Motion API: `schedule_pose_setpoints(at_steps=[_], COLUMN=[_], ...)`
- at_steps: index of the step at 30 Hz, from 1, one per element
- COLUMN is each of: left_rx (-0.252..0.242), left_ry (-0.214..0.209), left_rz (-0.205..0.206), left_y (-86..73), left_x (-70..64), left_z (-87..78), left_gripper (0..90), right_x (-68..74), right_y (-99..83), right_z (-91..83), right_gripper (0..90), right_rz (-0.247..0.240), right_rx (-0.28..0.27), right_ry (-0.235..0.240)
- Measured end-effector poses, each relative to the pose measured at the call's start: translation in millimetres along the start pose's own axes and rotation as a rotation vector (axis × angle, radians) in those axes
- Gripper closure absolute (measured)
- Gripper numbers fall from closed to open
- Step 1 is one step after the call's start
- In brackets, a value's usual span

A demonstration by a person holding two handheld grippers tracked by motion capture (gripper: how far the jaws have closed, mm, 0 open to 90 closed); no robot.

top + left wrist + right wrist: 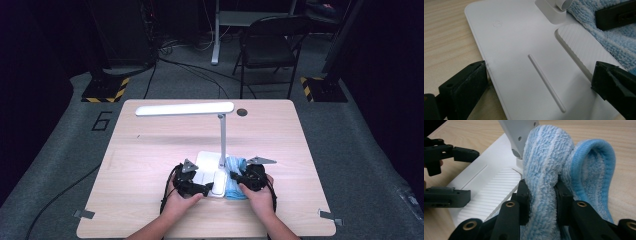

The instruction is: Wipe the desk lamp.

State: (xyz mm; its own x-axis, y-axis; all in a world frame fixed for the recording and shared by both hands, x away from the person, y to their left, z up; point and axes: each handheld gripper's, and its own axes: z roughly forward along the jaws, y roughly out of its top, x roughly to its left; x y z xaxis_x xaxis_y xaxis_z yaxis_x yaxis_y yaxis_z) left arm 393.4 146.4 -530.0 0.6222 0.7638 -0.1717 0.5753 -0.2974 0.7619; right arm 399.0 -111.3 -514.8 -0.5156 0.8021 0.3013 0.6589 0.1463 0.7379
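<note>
We begin with the tabletop (150, 150), a pale wood surface that carries everything in hand. At its centre stands the desk lamp (222, 137): a long white head lying level toward 9 o'clock, a thin upright post, and a flat white base (519, 50) at the 6 o'clock side, near our hands. We judge the base to be rigid, smooth and somewhat slippery, and the lamp top-heavy because of the long head; hold it by the base edges, never by the post or head.

The left claw (196, 186) sits at 9 o'clock of the base. In the left gripper view its jaws stand wide apart, one at each long edge of the base; the near jaw appears to touch the edge, but we cannot tell whether the base is firmly gripped. We treat this claw as released and bracing.

The blue cloth (554, 165) lies just beside the base at 3 o'clock, touching the foot of the post. It is soft terry, light and limp, and it folds under any pressure. The right claw (541, 202) is clenched on a bunched fold of it. Take hold of a thick fold, as here, so the pile does not slip free while wiping.
</note>
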Motion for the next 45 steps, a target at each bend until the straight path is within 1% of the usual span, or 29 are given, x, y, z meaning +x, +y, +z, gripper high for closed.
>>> schedule_pose_setpoints(at_steps=[1, 4, 5, 6, 8, 9, 10, 11, 12, 13, 14, 15, 16, 17, 18, 22, 23, 29, 30, 31, 32, 34, 35, 36, 37, 38, 40, 44, 45], left_rx=[0.003, 0.003, 0.015, 0.012, 0.015, 0.012, 0.0, 0.01, 0.0, 0.007, 0.009, -0.001, 0.001, 0.013, 0.015, 0.014, 0.015, 0.015, 0.014, 0.015, 0.014, -0.001, 0.002, 0.015, 0.015, 0.015, 0.015, 0.015, 0.015], left_ry=[0.002, 0.001, -0.002, -0.001, -0.002, -0.002, 0.0, -0.001, -0.001, -0.001, -0.001, 0.0, 0.0, -0.002, -0.002, -0.002, -0.003, -0.002, -0.002, -0.003, -0.002, 0.0, -0.001, -0.003, -0.003, -0.003, -0.002, -0.003, -0.003], left_rz=[0.007, 0.005, 0.02, 0.016, 0.019, 0.016, 0.0, 0.013, 0.0, 0.009, 0.011, 0.0, 0.002, 0.017, 0.019, 0.019, 0.019, 0.019, 0.019, 0.019, 0.019, -0.001, 0.002, 0.02, 0.019, 0.019, 0.019, 0.019, 0.019], left_y=[0.1, 0.1, 0.3, 0.2, 0.2, 0.2, 0.0, 0.2, 0.0, 0.1, 0.1, 0.0, 0.0, 0.2, 0.2, 0.2, 0.2, 0.2, 0.2, 0.2, 0.2, 0.0, 0.0, 0.2, 0.2, 0.2, 0.2, 0.2, 0.2], left_x=[0.5, 0.4, 1.3, 1.0, 1.3, 1.0, 0.0, 0.9, 0.0, 0.6, 0.8, 0.0, 0.2, 1.2, 1.3, 1.3, 1.3, 1.3, 1.3, 1.3, 1.3, 0.0, 0.3, 1.4, 1.3, 1.3, 1.4, 1.4, 1.4], left_z=[-0.3, -0.2, -1.0, -0.8, -1.0, -0.8, 0.0, -0.7, 0.0, -0.5, -0.6, 0.0, -0.1, -0.9, -1.0, -1.0, -1.0, -1.0, -1.0, -1.0, -1.0, 0.0, -0.1, -1.1, -1.0, -1.0, -1.0, -1.0, -1.0], left_gripper=[0.4, 0.4, 0.4, 0.4, 0.4, 0.4, 0.4, 0.4, 0.4, 0.4, 0.4, 0.4, 0.4, 0.4, 0.4, 0.4, 0.4, 0.4, 0.4, 0.4, 0.4, 0.4, 0.4, 0.4, 0.4, 0.4, 0.4, 0.4, 0.4], right_x=[0.4, -0.5, -1.2, -1.4, -3.0, -1.9, -2.1, -3.2, -2.7, -4.1, -5.2, -6.1, -7.8, -8.4, -8.5, -9.9, -9.3, -9.6, -8.6, -9.8, -9.3, -9.2, -8.3, -7.8, -6.1, -6.0, -5.0, -6.2, -6.2], right_y=[-0.1, 0.6, 0.6, 0.5, 0.5, 0.8, 1.2, 2.0, 2.5, 3.0, 4.0, 4.4, 5.5, 6.1, 7.1, 11.9, 13.1, 24.5, 25.0, 26.4, 27.6, 30.3, 31.3, 32.4, 34.0, 35.5, 38.3, 37.1, 36.1], right_z=[-0.7, -1.5, -1.0, -1.1, -1.1, -1.7, -1.4, -1.8, -2.8, -2.4, -3.3, -3.4, -3.3, -3.3, -3.8, -6.7, -8.1, -12.7, -13.4, -12.2, -12.0, -10.4, -9.3, -8.7, -8.0, -6.7, -3.6, 3.8, 6.2], right_gripper=[70.1, 70.2, 70.2, 70.3, 70.2, 70.3, 70.3, 70.3, 70.3, 70.3, 70.3, 70.3, 70.3, 70.3, 70.4, 70.5, 70.5, 70.5, 70.5, 70.5, 70.5, 70.5, 70.5, 70.5, 70.5, 70.5, 70.5, 70.6, 70.6], right_rz=[-0.002, 0.007, 0.012, 0.029, 0.034, 0.041, 0.03, 0.023, 0.041, 0.038, 0.048, 0.053, 0.057, 0.059, 0.065, 0.039, 0.046, 0.027, 0.041, 0.025, 0.03, 0.029, 0.033, 0.028, 0.032, 0.017, 0.026, 0.024, 0.034], right_rx=[-0.002, -0.005, -0.007, 0.002, 0.001, 0.004, -0.006, -0.009, -0.002, -0.012, -0.006, -0.009, -0.014, -0.017, -0.018, -0.037, -0.038, -0.079, -0.07, -0.084, -0.081, -0.087, -0.091, -0.091, -0.087, -0.093, -0.092, -0.069, -0.058], right_ry=[0.003, 0.014, 0.017, 0.019, 0.028, 0.025, 0.024, 0.027, 0.027, 0.028, 0.027, 0.027, 0.032, 0.031, 0.029, 0.022, 0.02, 0.019, 0.018, 0.016, 0.016, 0.017, 0.019, 0.021, 0.017, 0.012, 0.009, -0.006, -0.008])
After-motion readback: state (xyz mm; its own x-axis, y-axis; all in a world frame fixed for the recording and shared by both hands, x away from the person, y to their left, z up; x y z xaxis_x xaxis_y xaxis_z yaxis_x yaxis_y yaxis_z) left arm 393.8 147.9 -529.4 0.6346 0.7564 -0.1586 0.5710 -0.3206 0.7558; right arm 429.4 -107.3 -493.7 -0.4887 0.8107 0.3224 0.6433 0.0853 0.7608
